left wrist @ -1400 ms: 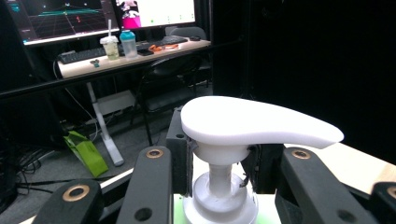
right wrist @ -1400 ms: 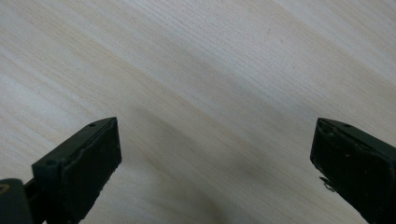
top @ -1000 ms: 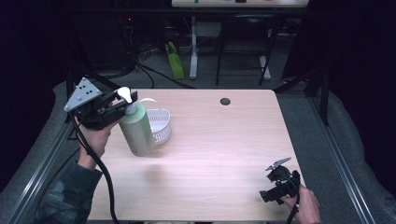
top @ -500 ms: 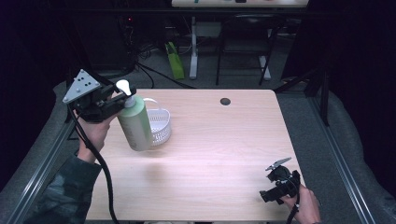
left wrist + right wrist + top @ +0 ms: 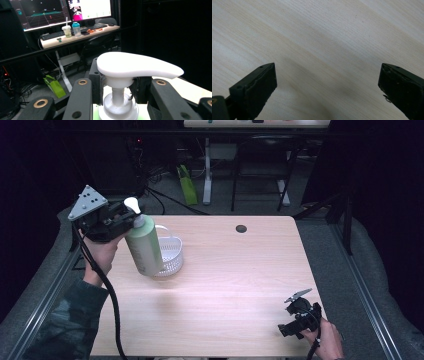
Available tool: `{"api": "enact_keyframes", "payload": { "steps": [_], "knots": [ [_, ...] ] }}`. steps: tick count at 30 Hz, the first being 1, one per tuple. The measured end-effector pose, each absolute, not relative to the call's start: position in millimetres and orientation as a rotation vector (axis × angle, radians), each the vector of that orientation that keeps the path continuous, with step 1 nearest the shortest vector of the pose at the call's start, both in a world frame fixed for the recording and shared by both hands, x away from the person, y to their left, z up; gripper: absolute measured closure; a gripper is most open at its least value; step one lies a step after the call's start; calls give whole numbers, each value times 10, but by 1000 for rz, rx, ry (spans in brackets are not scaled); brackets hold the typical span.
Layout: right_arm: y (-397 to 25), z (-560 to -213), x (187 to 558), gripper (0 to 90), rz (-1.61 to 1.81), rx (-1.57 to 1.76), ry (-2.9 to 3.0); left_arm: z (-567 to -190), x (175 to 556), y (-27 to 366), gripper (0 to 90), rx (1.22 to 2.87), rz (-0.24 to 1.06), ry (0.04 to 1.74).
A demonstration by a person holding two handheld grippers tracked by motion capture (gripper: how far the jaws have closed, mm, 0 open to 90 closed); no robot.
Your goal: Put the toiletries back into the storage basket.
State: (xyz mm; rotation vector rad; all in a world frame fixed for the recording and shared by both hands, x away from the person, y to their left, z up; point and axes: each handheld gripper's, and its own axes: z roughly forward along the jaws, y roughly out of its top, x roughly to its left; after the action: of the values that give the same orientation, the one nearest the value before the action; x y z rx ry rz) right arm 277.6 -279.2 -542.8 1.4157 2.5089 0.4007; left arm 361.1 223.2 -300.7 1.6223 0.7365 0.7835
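Observation:
A pale green pump bottle (image 5: 144, 247) with a white pump head (image 5: 135, 66) hangs tilted over the table's left side. My left gripper (image 5: 125, 217) is shut on the bottle's neck just under the pump head; in the left gripper view both jaws close around the neck. Right behind the bottle sits a small white slotted basket (image 5: 170, 257) on the table. My right gripper (image 5: 295, 317) rests low at the table's front right corner, jaws wide apart over bare wood (image 5: 324, 50), with nothing between them.
The light wooden table (image 5: 235, 280) has a dark round cable hole (image 5: 241, 228) near its far edge. Beyond the table stand desk legs, cables and a green object (image 5: 188, 185) on the floor. A desk with monitors and cups (image 5: 71, 28) is in the background.
My left gripper has lifted the pump bottle a little higher and moved it slightly left, tilting it more. The right gripper has stayed put.

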Motion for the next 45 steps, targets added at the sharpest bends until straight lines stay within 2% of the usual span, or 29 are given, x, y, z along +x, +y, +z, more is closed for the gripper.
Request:
{"api": "enact_keyframes", "payload": {
  "steps": [45],
  "knots": [
    [-2789, -5430, 2774, 16, 410, 1429, 2503, -2810, 4051, 2142, 668, 1623, 840, 785]
  ]
}}
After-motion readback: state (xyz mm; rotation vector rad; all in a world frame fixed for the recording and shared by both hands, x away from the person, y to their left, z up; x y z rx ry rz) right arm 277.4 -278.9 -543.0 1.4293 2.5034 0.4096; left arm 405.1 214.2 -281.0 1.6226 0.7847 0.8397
